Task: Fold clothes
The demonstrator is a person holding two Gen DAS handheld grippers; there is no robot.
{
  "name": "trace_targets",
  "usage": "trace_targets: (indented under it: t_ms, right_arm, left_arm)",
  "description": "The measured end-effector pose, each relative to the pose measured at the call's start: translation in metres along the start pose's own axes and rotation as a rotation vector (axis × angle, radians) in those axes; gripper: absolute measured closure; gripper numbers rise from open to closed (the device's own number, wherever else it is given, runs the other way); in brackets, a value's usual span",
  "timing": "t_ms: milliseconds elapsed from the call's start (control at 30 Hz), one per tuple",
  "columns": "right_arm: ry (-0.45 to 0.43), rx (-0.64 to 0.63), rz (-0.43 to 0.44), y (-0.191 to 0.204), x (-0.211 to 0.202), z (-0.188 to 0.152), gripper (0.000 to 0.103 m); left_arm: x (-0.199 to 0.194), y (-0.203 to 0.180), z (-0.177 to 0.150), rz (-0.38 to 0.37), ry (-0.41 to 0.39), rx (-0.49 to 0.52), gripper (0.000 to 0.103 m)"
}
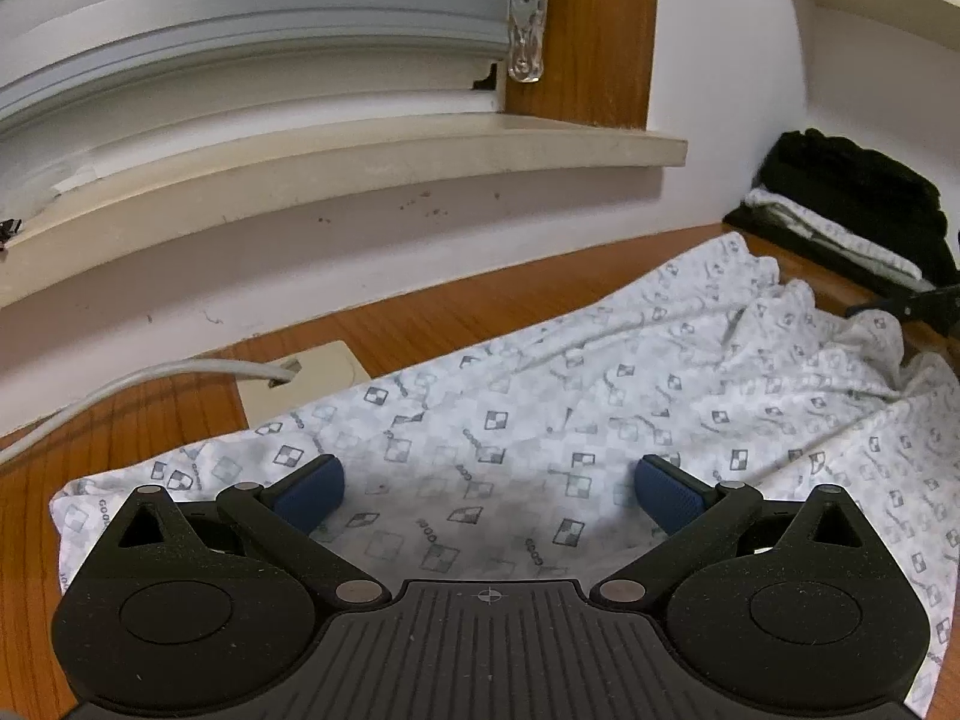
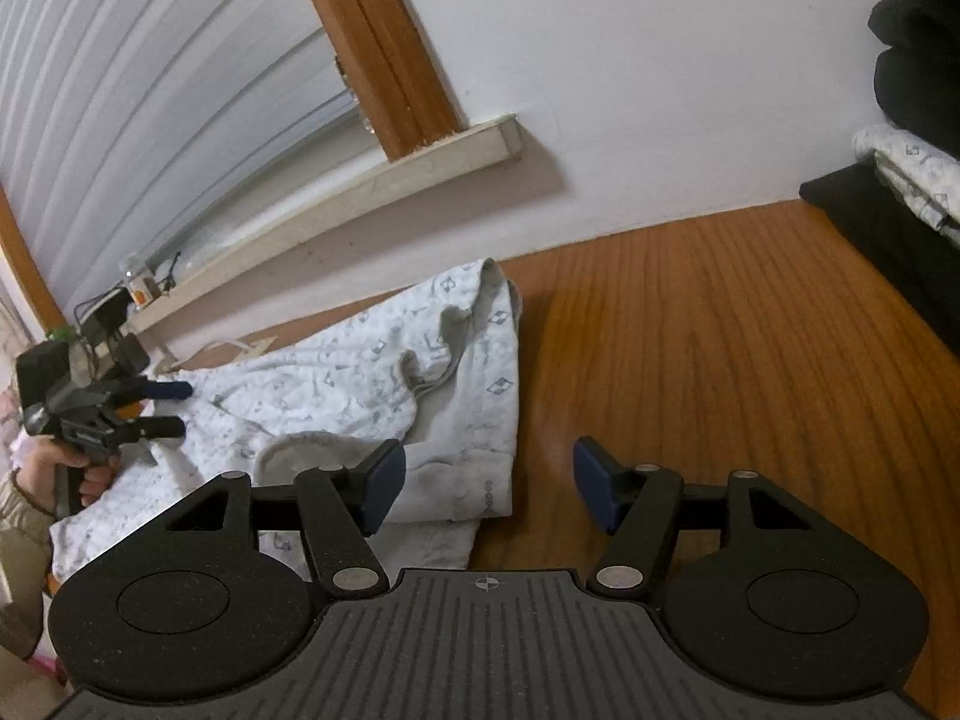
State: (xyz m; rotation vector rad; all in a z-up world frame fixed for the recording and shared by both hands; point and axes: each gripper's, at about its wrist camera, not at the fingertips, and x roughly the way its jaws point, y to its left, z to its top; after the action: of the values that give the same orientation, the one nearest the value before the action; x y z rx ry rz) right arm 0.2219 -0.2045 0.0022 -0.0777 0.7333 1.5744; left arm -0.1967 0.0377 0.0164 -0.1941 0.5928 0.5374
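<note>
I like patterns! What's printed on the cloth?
Small grey checkered squares on the white cloth, clearest in the left wrist view.

A white garment (image 1: 600, 390) printed with grey checkered squares covers the orange-brown wood-grain surface (image 2: 720, 330); black clothes (image 1: 852, 192) sit upper right; the fingers (image 1: 666, 495) are blue-padded.

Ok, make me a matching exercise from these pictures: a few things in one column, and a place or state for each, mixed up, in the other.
Column one:
1. patterned white garment
2. stack of folded clothes
3. grey cable
4. right gripper

Column two:
A. piled in the far corner by the wall
B. open, nothing between its pads
C. spread rumpled over the wooden table
D. runs to a beige plate on the table

Pairs: 1-C, 2-A, 3-D, 4-B
</note>
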Motion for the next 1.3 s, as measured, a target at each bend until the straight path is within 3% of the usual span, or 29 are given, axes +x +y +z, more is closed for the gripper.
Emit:
trace_targets:
  t_ms: [133, 300, 500, 700, 867, 1067, 1133, 1200, 1233, 1300]
  right_arm:
    - [-0.003, 0.010, 0.011, -0.002, 0.000, 0.000, 0.034]
    - [0.004, 0.002, 0.019, -0.002, 0.001, 0.001, 0.032]
    - [0.009, -0.004, 0.035, -0.002, 0.002, 0.002, 0.030]
    - [0.009, -0.007, 0.034, -0.002, 0.003, 0.002, 0.029]
    - [0.003, -0.005, 0.020, -0.003, 0.003, 0.001, 0.028]
    - [-0.006, -0.005, 0.009, -0.002, 0.002, 0.001, 0.029]
    - [-0.044, -0.014, -0.014, 0.002, -0.002, 0.001, 0.037]
    - [-0.071, 0.018, 0.040, 0.008, -0.005, 0.004, 0.043]
    - [-0.070, 0.015, 0.058, 0.014, -0.004, 0.006, 0.049]
    - [-0.043, -0.015, 0.075, 0.029, 0.005, 0.011, 0.050]
  left_arm:
    - [-0.011, -0.001, -0.004, 0.023, -0.022, 0.017, 0.000]
    - [-0.066, 0.017, -0.027, 0.111, -0.085, -0.026, 0.000]
    - [-0.118, 0.030, -0.062, 0.214, -0.060, -0.122, 0.003]
    - [-0.136, 0.005, -0.081, 0.288, -0.006, -0.041, 0.008]
    - [-0.135, -0.001, -0.080, 0.256, -0.011, -0.039, 0.010]
    - [-0.121, -0.003, -0.067, 0.233, -0.021, 0.003, 0.025]
    - [-0.114, -0.002, -0.062, 0.229, -0.019, 0.006, 0.026]
    - [-0.108, -0.003, -0.059, 0.217, -0.013, 0.014, 0.028]
    - [-0.106, -0.005, -0.058, 0.209, -0.013, 0.024, 0.030]
    - [-0.102, -0.010, -0.057, 0.194, -0.012, 0.043, 0.031]
